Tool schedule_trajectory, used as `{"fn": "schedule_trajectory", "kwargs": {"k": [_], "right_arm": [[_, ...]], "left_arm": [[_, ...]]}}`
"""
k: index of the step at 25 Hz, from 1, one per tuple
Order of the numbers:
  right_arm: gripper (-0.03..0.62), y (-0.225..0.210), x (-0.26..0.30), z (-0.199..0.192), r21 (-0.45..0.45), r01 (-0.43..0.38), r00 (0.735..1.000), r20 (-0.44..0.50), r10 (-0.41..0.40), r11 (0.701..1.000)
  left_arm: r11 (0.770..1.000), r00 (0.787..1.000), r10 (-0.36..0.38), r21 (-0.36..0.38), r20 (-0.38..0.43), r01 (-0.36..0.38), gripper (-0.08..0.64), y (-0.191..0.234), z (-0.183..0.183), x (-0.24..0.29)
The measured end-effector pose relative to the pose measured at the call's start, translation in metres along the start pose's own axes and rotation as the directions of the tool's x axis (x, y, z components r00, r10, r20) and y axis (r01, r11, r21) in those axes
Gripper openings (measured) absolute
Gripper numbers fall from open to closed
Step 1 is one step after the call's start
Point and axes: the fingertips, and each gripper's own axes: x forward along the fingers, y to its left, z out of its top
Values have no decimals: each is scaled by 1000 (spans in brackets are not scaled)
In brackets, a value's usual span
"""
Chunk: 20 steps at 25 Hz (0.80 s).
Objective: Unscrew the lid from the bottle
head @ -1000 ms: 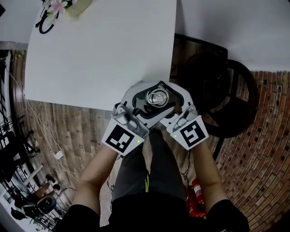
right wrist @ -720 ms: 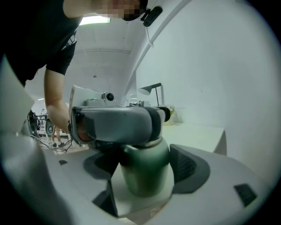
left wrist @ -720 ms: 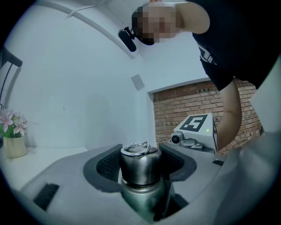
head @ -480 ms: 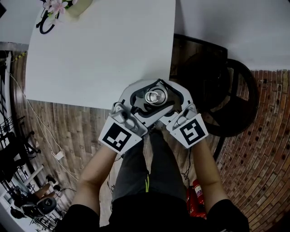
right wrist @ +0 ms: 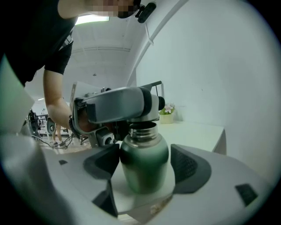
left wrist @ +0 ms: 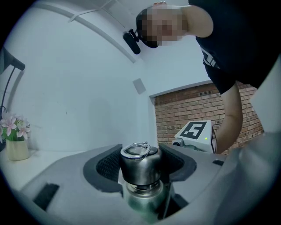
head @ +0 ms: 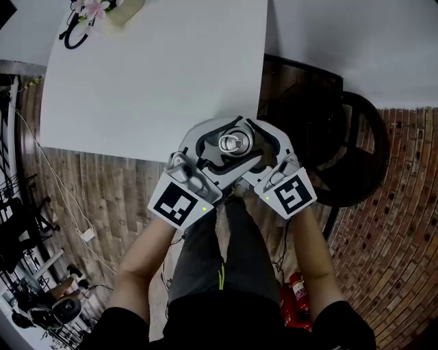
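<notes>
Fingers (left wrist: 107, 168) of L gripper (left wrist: 141, 169) sit narrow on the lid (left wrist: 139, 160), dark ribbed pads vs. both flanks, lid clamped between. Lid = steel cap w/ wire ring (left wrist: 137, 149) lying on top. L gripper lies level, jaws at cap height.

Below lid rim a short band of bottle (left wrist: 142, 200) neck shows. Can't tell if lid is on the threads or already free of them.

R gripper (right wrist: 145, 169): fingers (right wrist: 103, 165) closed in on the green body of the bottle, lower down than L gripper's hold. Near pad pressed on the flank; other pad at the opp. flank, no clear gap. Steel threaded neck seen above the green shoulder in R gripper view, w/ grey body of L gripper across the top of it, hiding the cap.

Bottle upright on white table (head: 150, 75), close to near edge, toward the near-right corner in head view. Both grippers meet on it from the person's side, L from left, R from right, marker cubes toward the body.

Misc: vase w/ pink flowers (head: 102, 8) at far-left corner of table, well apart from bottle. Brick wall (left wrist: 184, 114) and R gripper's marker cube (left wrist: 196, 132) visible behind lid in L gripper view; person's forearm (left wrist: 230, 118) beside them. Wood floor (head: 116, 198) under table.
</notes>
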Motion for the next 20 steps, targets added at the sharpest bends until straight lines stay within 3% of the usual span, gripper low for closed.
{"fn": "schedule_trajectory", "kwargs": {"k": [8, 20], "right_arm": [[337, -1, -23, -1, -35, 30, 998, -47, -32, 999], [336, 0, -79, 11, -13, 172, 980, -98, -173, 985]], "left_arm": [[1000, 1000, 16, -1, 11, -16, 270, 2, 16, -2], [994, 994, 101, 42, -28, -100, 270, 5, 52, -40]]}}
